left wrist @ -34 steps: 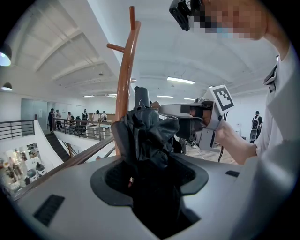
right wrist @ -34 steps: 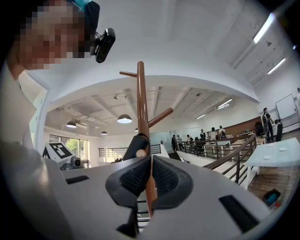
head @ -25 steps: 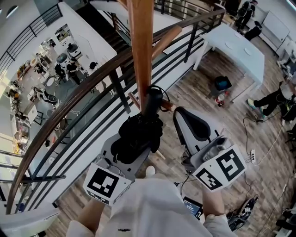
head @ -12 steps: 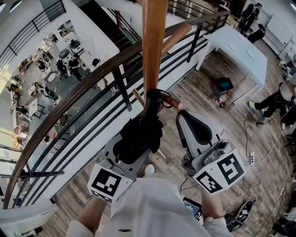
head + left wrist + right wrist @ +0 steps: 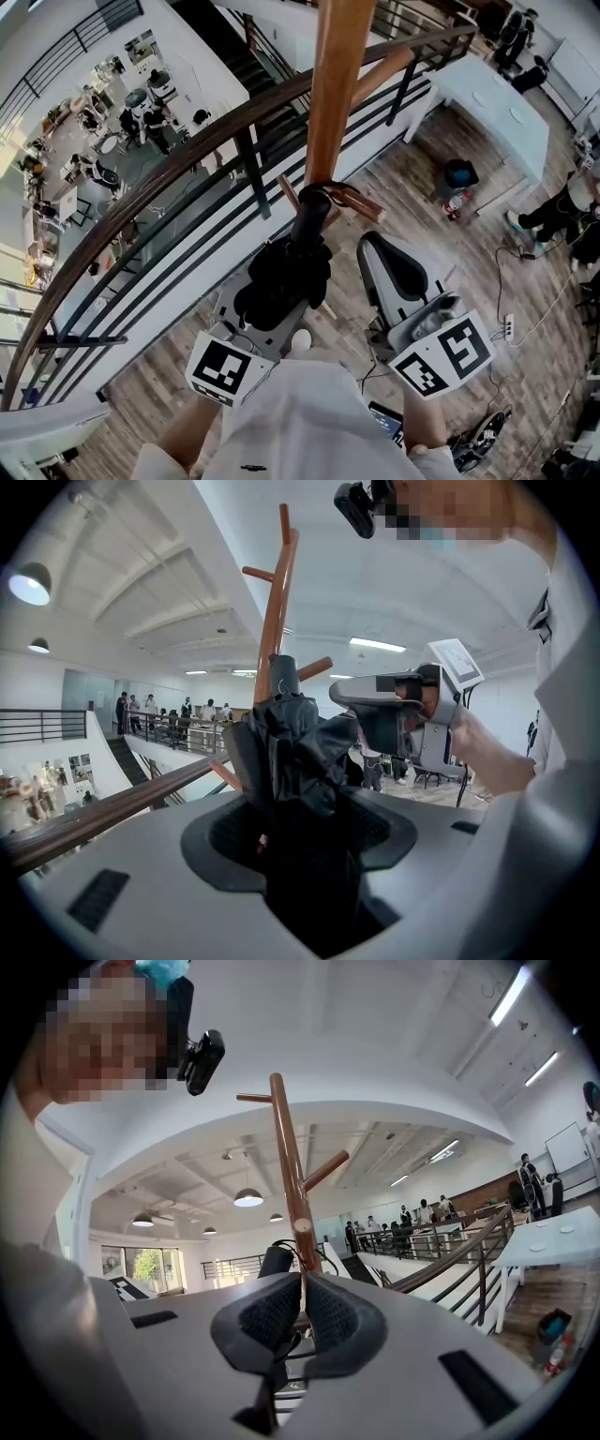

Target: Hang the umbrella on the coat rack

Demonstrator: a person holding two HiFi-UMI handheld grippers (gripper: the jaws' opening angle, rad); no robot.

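Observation:
The wooden coat rack pole [image 5: 337,84] rises straight ahead, with a short lower peg [image 5: 354,201] sticking out to the right. A black folded umbrella [image 5: 286,272] stands upright against the pole, and my left gripper [image 5: 279,298] is shut on its bunched fabric. The umbrella's handle end [image 5: 312,208] reaches the peg, and its thin strap loop [image 5: 330,187] lies at the peg. In the left gripper view the umbrella [image 5: 295,733] fills the jaws of the left gripper [image 5: 291,789]. My right gripper [image 5: 368,242] is just right of the umbrella with its pads together and nothing visible between them. The right gripper view has the right gripper [image 5: 302,1290] below the peg end [image 5: 303,1225].
A dark wooden railing [image 5: 187,159] with black bars runs behind the rack, and beyond it is a drop to a lower floor. A white table [image 5: 492,94] stands at the right, with a dark bag [image 5: 458,172] under it. Cables [image 5: 511,281] lie on the wood floor. People sit at the far right.
The left gripper has carried the umbrella slightly up and closer to the pole, so the handle end now sits at the lower peg. The right gripper stayed beside it.

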